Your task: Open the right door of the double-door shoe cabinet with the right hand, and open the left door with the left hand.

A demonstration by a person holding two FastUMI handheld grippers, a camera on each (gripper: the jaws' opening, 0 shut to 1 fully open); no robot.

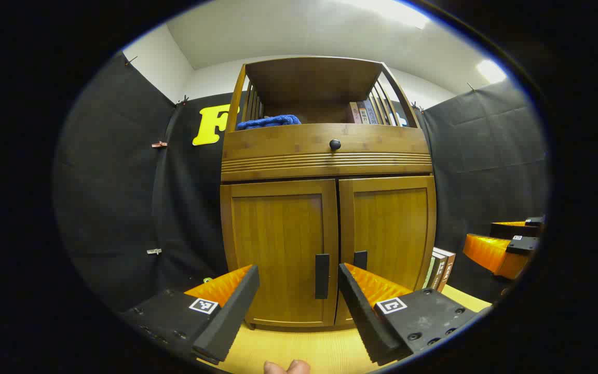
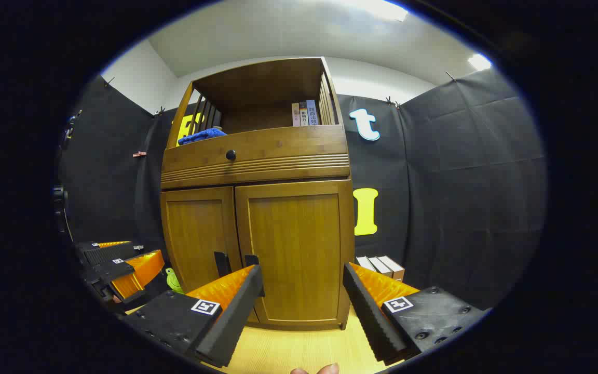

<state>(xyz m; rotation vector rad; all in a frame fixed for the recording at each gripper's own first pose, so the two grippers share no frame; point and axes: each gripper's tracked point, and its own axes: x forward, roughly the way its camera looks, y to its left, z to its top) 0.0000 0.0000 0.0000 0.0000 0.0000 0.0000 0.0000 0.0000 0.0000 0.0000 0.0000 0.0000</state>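
Glossy wood shoe cabinet (image 1: 325,156), matt black door handles (image 1: 322,276), fuzzy blue cloth (image 1: 269,121)

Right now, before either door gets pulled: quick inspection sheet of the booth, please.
Surface: light wood-grain table under the shoe cabinet.
Job's things: left door and right door both closed; dark vertical left handle and right handle ungrasped.
Clutter: blue cloth and upright books on the top shelf; drawer with a round knob; box set beside the cabinet's right side; small green item by its left side.
Grippers: left gripper open, lined up on the left handle; right gripper open before the right door; neither touches.
Cables: nothing seen.
Surroundings: black cloth walls, white ceiling with lights.
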